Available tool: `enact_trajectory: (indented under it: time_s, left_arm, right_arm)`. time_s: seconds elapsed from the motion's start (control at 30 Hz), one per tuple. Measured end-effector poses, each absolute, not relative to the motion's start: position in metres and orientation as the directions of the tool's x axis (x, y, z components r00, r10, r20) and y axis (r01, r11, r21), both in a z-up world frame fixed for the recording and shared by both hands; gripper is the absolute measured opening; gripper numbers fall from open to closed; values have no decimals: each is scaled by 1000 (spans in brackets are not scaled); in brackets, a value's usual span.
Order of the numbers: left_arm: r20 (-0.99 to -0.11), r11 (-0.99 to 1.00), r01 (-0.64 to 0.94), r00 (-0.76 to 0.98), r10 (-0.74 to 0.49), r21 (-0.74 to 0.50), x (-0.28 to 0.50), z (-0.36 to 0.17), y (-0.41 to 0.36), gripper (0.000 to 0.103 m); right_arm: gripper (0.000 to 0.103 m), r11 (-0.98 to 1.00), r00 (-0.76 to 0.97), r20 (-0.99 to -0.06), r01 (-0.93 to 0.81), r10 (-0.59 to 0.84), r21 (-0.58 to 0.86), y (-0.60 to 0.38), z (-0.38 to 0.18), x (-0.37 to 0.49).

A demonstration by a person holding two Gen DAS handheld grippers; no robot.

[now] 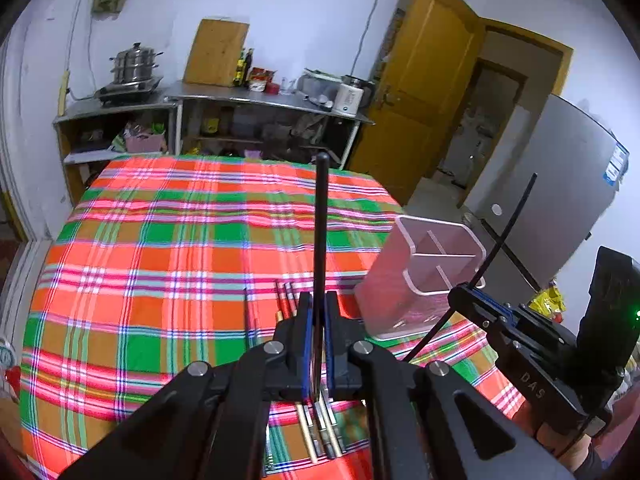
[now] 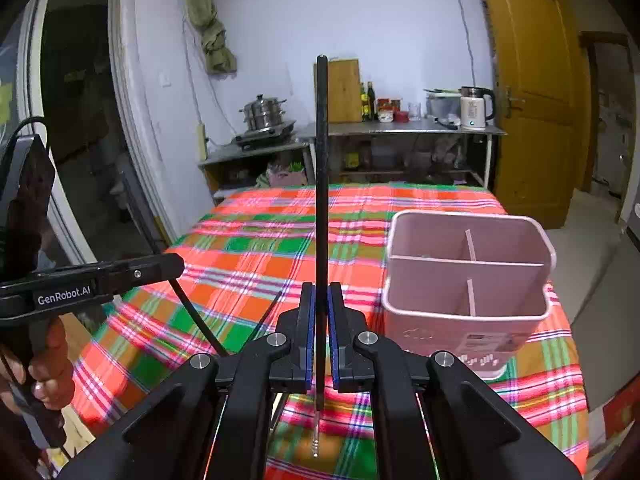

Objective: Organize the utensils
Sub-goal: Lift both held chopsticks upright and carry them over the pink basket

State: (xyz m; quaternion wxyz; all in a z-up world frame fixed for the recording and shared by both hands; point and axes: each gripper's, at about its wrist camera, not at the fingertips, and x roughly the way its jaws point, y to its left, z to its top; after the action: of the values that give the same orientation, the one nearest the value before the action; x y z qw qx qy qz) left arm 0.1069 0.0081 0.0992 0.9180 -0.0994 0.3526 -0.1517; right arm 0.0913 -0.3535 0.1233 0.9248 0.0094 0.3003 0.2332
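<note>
My left gripper (image 1: 318,300) is shut on a black chopstick (image 1: 320,232) that stands upright above the plaid tablecloth (image 1: 160,264). Several more chopsticks (image 1: 320,428) lie on the cloth under it. My right gripper (image 2: 320,292) is shut on another black chopstick (image 2: 321,200), also upright, its metal tip hanging below the jaws. The pink utensil holder (image 2: 468,304), divided into compartments, stands just right of the right gripper; it also shows in the left wrist view (image 1: 420,280). The right gripper shows in the left wrist view (image 1: 464,292), close beside the holder.
A steel counter (image 2: 400,130) with a kettle, bottles and a cutting board stands behind the table, with a steamer pot (image 2: 264,114) to its left. A yellow door (image 2: 532,92) is at the right. A grey fridge (image 1: 568,200) stands beyond the table's right edge.
</note>
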Motion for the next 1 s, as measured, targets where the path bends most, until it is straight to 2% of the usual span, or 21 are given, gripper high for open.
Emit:
enact_trajectory:
  time_s: [0.37, 0.73, 1.0]
  left_arm:
    - [-577, 897, 324, 687, -441, -299, 128, 138, -37, 6]
    - [-490, 850, 384, 698, -522, -359, 163, 181, -72, 6]
    - [-508, 858, 375, 694, -510, -349, 190, 165, -91, 6]
  right_arm:
    - [6, 915, 776, -485, -352, 403, 197, -392, 158, 95]
    - [6, 939, 841, -423, -272, 338, 210, -430, 189, 118]
    - [6, 943, 841, -434, -245, 322, 225, -437, 177, 143]
